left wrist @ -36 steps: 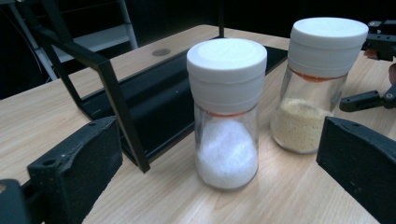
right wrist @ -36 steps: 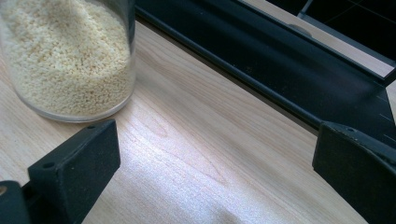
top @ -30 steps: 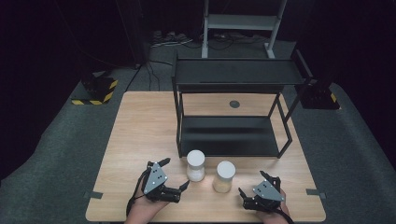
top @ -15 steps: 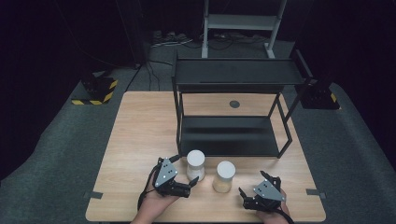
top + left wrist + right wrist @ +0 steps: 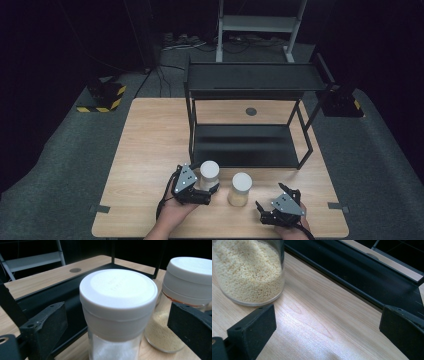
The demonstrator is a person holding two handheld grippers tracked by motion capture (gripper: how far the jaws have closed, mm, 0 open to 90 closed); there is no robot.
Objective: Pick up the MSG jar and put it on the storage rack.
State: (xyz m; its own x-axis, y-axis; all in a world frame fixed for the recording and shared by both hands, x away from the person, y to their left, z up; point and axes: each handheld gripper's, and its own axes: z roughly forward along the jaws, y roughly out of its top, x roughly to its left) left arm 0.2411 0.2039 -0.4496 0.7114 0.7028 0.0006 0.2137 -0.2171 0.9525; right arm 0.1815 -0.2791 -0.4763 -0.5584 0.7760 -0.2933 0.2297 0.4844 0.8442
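Work in hand: you bring your left gripper (image 5: 211, 188) around the jar of white powder (image 5: 209, 175), which stands on the table (image 5: 145, 150) just in front of the black shelf rack (image 5: 250, 145).
Where the jar is: near the front edge of the table, left of the jar of yellow grains (image 5: 240, 189), and the two jars stand near each other but apart.
Direction from the left gripper: in the left gripper view the jar of white powder (image 5: 117, 312) stands straight ahead, between the two black jaws.
Long axis: the jar is upright, its white lid on top, so your jaws meet it from the two sides, across its round body.
Left gripper state: the jaws are apart and have just been closing a little, with the jar between them. I see a gap on both sides, so the pads do not press on it yet.
Right gripper (image 5: 270, 200) state: the jaws stand wide apart with nothing between them; it rests low at the front right of the table.
Nearer hand: your left hand is at the white jar; your right one is nearer to the jar of yellow grains (image 5: 249, 272), which lies ahead and to the left of its jaws.
What the next move needs, in my judgement: keep the jar centred while you close, because the neighbour jar is close on the right side.
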